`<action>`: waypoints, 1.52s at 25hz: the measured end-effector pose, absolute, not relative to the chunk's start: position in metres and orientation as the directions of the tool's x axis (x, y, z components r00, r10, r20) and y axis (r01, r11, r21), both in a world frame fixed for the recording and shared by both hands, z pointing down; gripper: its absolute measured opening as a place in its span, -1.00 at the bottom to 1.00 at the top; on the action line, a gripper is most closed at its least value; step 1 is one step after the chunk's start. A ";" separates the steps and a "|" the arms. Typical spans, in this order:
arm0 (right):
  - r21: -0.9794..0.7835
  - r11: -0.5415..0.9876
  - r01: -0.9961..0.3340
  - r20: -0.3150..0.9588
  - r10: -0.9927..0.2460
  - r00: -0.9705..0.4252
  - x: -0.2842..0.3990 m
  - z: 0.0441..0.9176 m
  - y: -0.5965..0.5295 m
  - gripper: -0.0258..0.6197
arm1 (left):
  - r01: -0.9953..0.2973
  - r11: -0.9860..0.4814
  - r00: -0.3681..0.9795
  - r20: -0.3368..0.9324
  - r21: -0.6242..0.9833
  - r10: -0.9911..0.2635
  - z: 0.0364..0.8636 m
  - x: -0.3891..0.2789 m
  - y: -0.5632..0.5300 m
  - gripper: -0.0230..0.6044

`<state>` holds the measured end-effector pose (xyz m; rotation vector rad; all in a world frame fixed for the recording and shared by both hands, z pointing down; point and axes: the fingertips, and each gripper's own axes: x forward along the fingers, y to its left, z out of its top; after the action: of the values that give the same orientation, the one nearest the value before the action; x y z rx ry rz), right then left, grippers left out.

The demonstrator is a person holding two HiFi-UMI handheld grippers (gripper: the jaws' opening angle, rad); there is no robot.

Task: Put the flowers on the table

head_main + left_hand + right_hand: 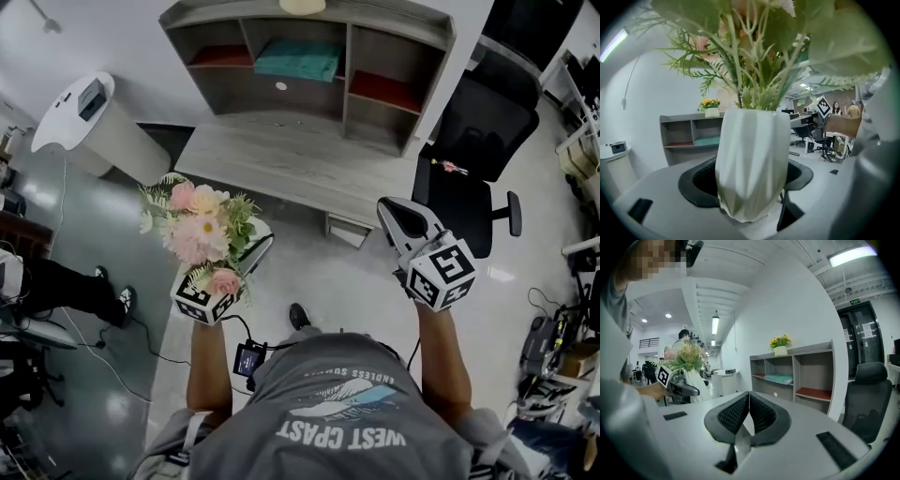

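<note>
Head view: the left gripper (246,255) is clamped on a white vase (750,159) of pink flowers (199,225), which rise just above its jaws. The grey table (272,159) lies ahead of it. The right gripper (405,220) holds nothing, its jaws pressed together.

Left gripper (251,249) held out front on a bare extended forearm, jaws clamped on the white vase (750,164). Right gripper (405,223) out alongside, jaws pressed together, nothing between.

Flowers (199,230) in the left tongs (251,247) — table (272,161) ahead, chair (480,131) to its right, shelves (348,67) behind.
</note>
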<state>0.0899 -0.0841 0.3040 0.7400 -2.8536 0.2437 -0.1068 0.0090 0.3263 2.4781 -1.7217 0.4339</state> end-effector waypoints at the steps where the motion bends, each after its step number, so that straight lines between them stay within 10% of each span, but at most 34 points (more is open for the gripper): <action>1: -0.111 0.858 -0.502 0.215 -0.472 -0.855 0.090 0.306 -0.082 -0.83 | -0.926 -0.369 0.332 0.281 -0.087 -0.900 0.327 -0.107 0.009 0.27; 38: -0.046 0.799 -0.600 0.268 -0.569 -0.778 -0.011 0.304 -0.124 -0.83 | -0.876 -0.478 0.458 0.212 -0.056 -0.864 0.333 -0.209 -0.066 0.27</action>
<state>-0.0108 -0.1243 0.3039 0.9069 -2.7469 0.1875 -0.2091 -0.0657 0.3329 2.6294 -1.5715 0.3267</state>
